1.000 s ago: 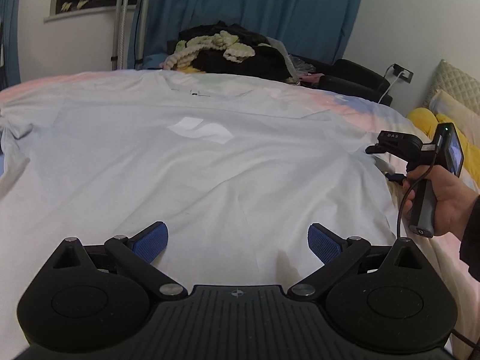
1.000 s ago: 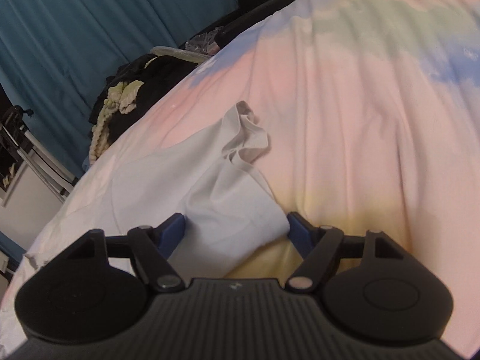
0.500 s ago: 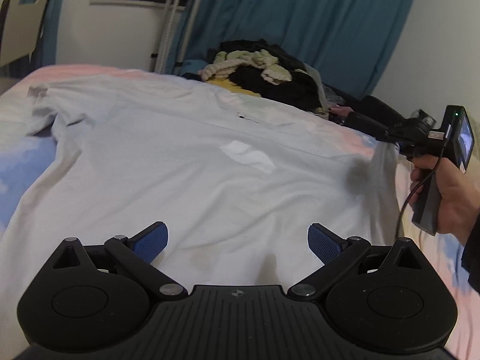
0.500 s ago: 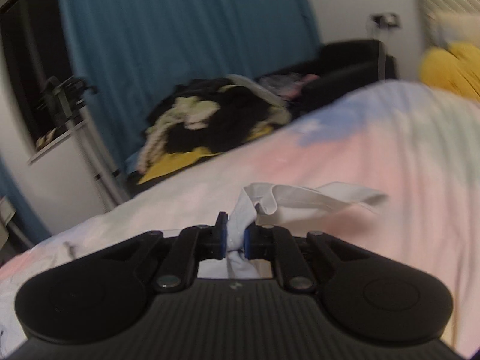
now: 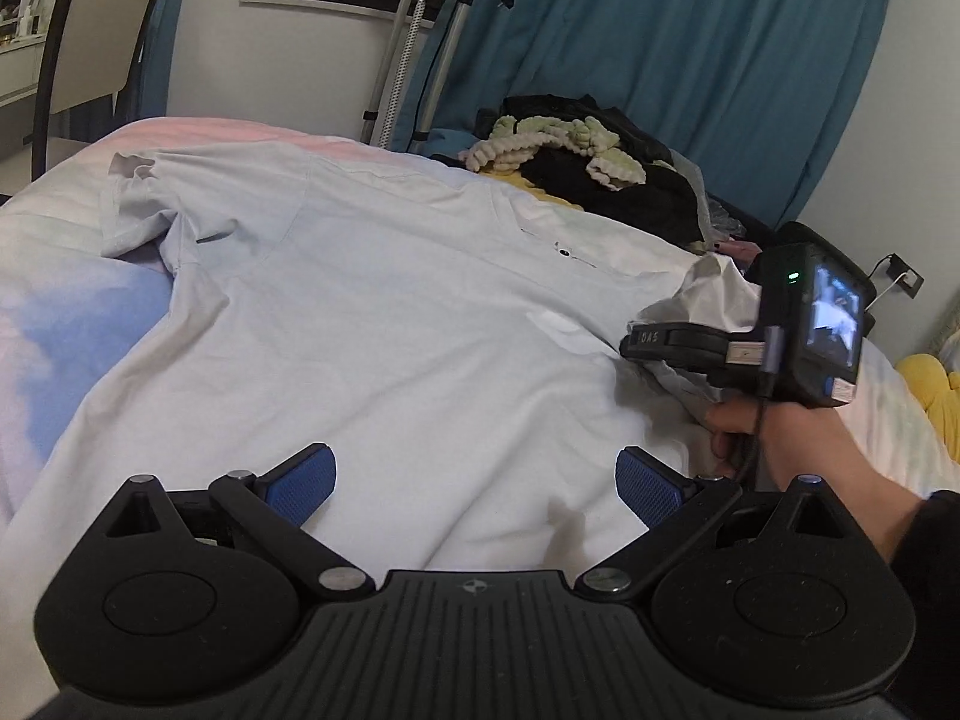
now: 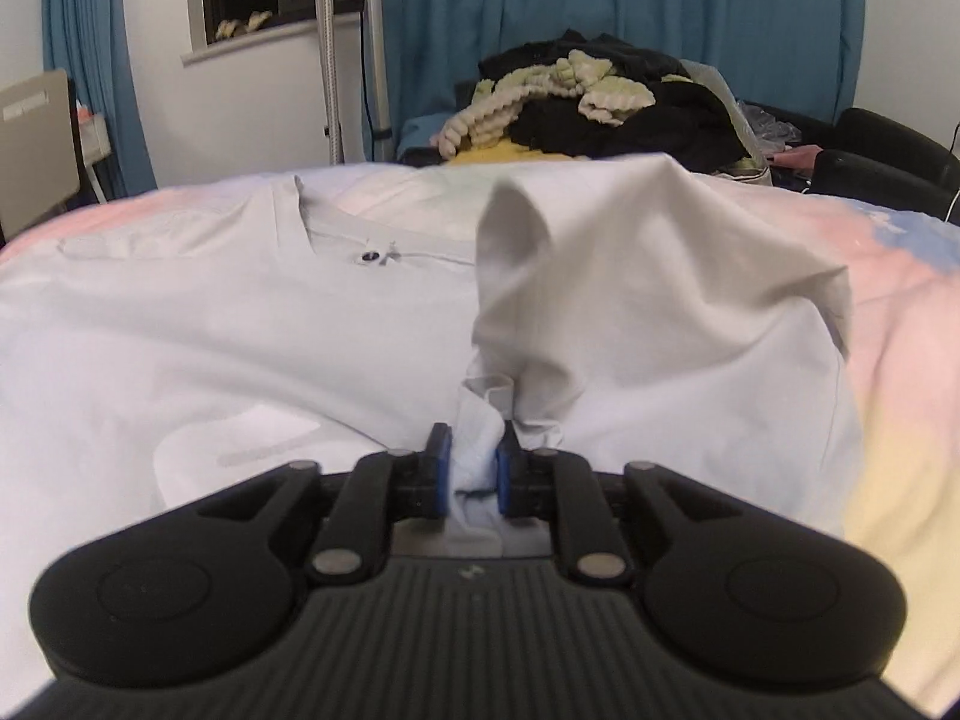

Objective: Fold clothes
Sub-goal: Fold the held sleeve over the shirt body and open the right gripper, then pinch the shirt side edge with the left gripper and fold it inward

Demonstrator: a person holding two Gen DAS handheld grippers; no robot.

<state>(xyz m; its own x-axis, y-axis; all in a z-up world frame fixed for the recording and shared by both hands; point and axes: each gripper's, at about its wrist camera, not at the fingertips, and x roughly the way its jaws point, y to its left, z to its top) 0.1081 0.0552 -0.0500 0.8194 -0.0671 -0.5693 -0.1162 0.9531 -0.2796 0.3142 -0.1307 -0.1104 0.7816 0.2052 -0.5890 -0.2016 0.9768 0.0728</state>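
Note:
A pale grey T-shirt [image 5: 390, 330] lies spread flat on the bed, neck away from me. My left gripper [image 5: 474, 480] hovers open over its near hem with nothing between the blue pads [image 5: 300, 483]. A hand [image 5: 798, 432] at the shirt's right side holds my right gripper [image 5: 660, 342]. In the right wrist view the right gripper [image 6: 472, 468] has a bunch of the right sleeve [image 6: 630, 300] between its pads, which still touch the cloth while the jaws are opening. The sleeve is lifted and draped inward over the shirt body [image 6: 240, 330].
The pastel bedsheet [image 5: 60, 312] shows around the shirt. A pile of dark and cream clothes [image 5: 588, 150] sits beyond the bed's far edge, with a metal stand [image 5: 420, 48] and a chair [image 5: 90, 30] at the back left. A yellow pillow [image 5: 930, 384] lies at the right.
The right gripper closed on the sleeve and carried it from the bed's right side inward over the shirt. The left gripper shifted and rolled a little and stays open.

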